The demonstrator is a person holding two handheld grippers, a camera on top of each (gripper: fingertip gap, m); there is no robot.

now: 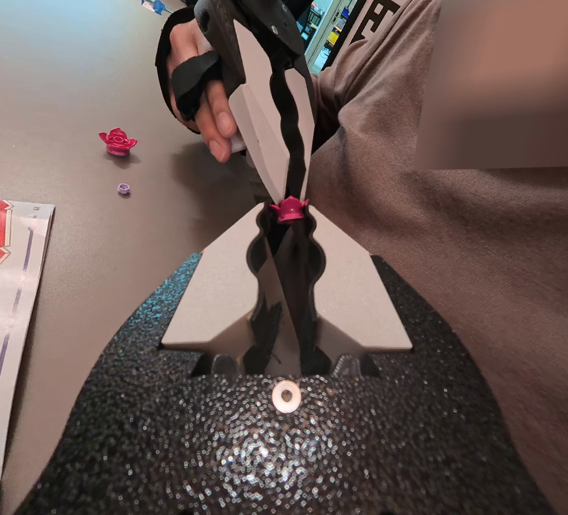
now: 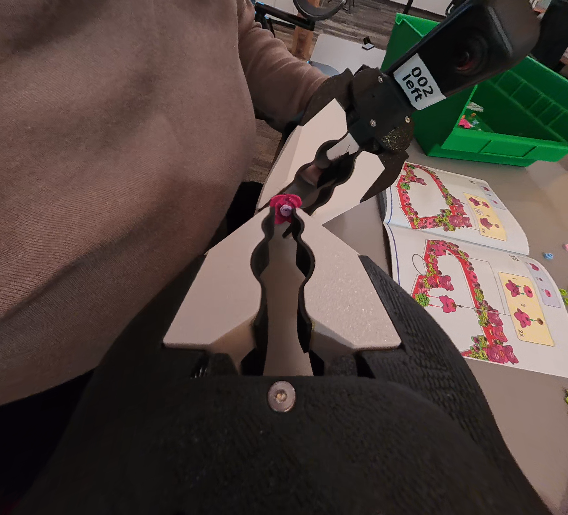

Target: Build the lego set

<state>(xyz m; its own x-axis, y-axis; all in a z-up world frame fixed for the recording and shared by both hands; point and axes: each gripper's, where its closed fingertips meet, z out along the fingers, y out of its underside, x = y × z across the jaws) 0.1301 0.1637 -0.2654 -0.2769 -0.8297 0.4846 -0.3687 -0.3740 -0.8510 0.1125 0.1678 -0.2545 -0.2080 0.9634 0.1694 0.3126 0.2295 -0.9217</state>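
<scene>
Magenta flower piece (image 1: pixel 289 210): pinched at the very tips of both tools, held in the air close to the person's brown sweater, clear of the tabletop.
Lilac stud (image 2: pixel 285 210): seated in the flower's centre, facing the right wrist camera; fully pressed home or not, cannot tell.
Left tool (image 1: pixel 287 217): tips closed on the flower's base, gripping from below.
Right tool (image 2: pixel 284 219): tips closed on the same flower, meeting the left tool tip to tip at an angle.
Step in hand: likely the small sub-build of flower plus centre stud, or a hand-over between tools; which one, hard to say.
Next move: probably one tool letting go while the other keeps a firm pinch; a slip at such a thin hold would drop the piece.
Finished flower (image 1: pixel 117 141): magenta on a lilac base, on the tabletop well to the left of the left tool.
Loose lilac stud (image 1: pixel 124 188): just this side of that flower.
Instruction booklet (image 2: pixel 455 260): open on the tabletop (image 1: pixel 76 70), right of the right tool.
Green bin (image 2: pixel 491 137): beyond the booklet.
</scene>
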